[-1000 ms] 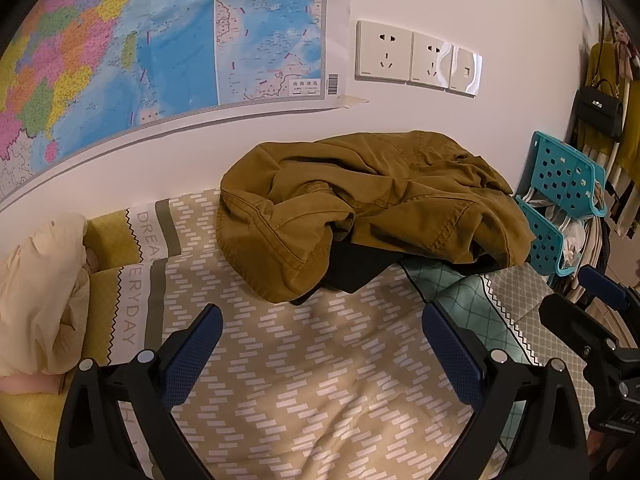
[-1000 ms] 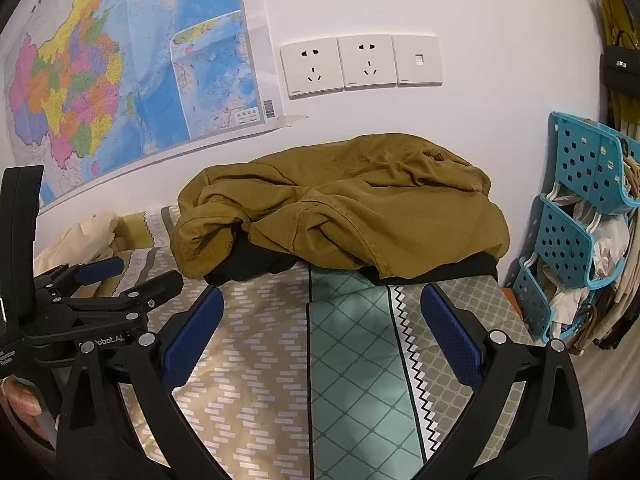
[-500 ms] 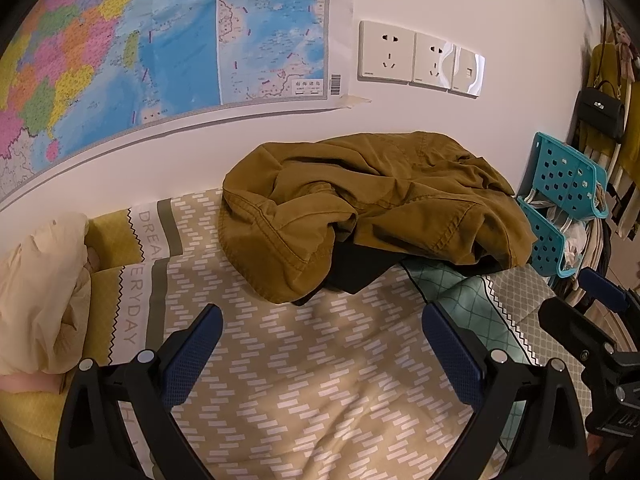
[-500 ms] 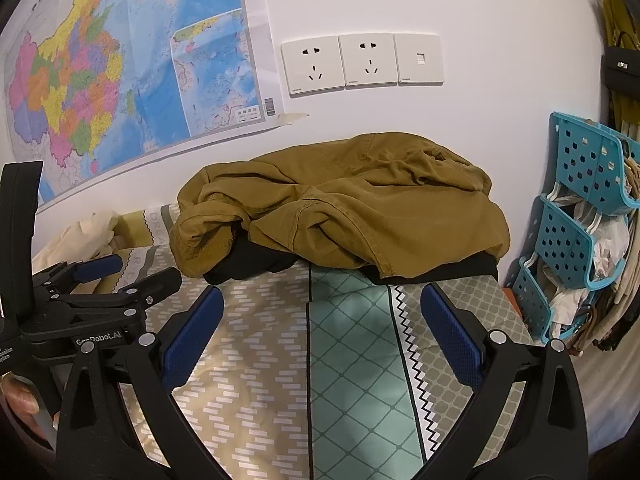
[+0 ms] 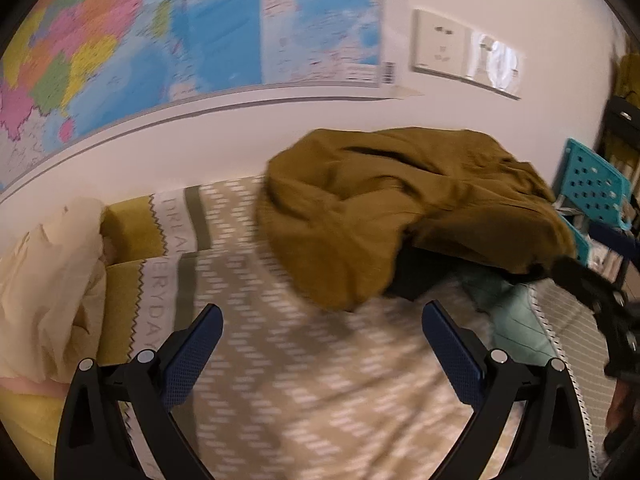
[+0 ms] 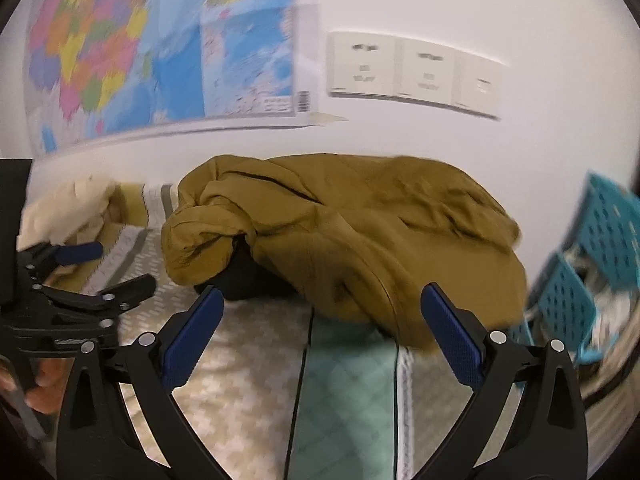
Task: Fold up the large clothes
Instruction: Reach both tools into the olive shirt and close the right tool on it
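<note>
A crumpled mustard-brown jacket [image 5: 400,216] [image 6: 360,232] with dark lining lies heaped on the patterned bedspread [image 5: 304,380] [image 6: 240,380] against the wall. My left gripper [image 5: 322,316] hangs open just in front of the heap's left lobe, nothing between its blue pads. Over the teal panel hovers my right gripper [image 6: 322,308], open too, its pads level with the jacket's near hem. Each gripper shows in the other's view: the right one [image 5: 600,300] at the right edge, the left one [image 6: 100,276] at the left edge. Both views are motion-blurred.
A cream bundle of cloth [image 5: 52,288] lies on a yellow pillow [image 5: 128,220] at the left. Teal perforated baskets [image 6: 592,264] stand at the bed's right side. A map [image 5: 160,40] and wall sockets [image 6: 412,72] hang on the white wall behind.
Both grippers have moved forward toward the jacket, which now looms larger and closer to the pads. The views turned blurry. Jaws remain open.
</note>
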Demonstrator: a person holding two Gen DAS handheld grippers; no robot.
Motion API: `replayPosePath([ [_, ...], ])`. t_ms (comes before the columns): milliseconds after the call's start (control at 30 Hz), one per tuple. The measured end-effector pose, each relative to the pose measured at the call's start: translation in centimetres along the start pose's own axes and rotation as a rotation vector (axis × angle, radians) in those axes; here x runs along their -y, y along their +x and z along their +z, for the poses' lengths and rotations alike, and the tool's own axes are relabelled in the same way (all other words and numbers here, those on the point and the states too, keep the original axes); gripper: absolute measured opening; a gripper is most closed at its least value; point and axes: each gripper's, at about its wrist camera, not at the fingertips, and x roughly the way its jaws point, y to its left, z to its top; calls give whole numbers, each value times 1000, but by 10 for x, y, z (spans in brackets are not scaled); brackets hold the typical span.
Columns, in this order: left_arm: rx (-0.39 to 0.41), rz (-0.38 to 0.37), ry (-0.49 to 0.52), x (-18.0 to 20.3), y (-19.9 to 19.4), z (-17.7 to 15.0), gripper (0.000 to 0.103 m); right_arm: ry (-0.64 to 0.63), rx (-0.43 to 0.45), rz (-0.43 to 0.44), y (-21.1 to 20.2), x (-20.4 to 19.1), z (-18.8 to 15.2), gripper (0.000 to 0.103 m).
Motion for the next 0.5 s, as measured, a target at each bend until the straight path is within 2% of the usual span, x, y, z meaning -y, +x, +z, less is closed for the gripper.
replayPosePath([
  [67, -2, 23, -7, -9, 5, 2, 97, -89, -23, -37, 23, -9, 16, 97],
  [267, -35, 58, -37, -35, 27, 6, 97, -297, -81, 36, 85, -34, 53, 96],
  [367, -54, 62, -44, -44, 37, 6, 97, -407, -140, 48, 114, -51, 55, 91],
  [400, -63, 60, -49, -47, 41, 6, 97, -428, -147, 53, 119, -55, 55, 78],
  [433, -67, 65, -51, -49, 43, 6, 97, -439, -165, 96, 123, -58, 56, 49],
  [467, -69, 66, -53, -51, 45, 7, 97, -417, -182, 152, 122, -56, 58, 32],
  [500, -70, 66, -52, -52, 47, 8, 97, -398, -183, 152, 120, -53, 63, 14],
])
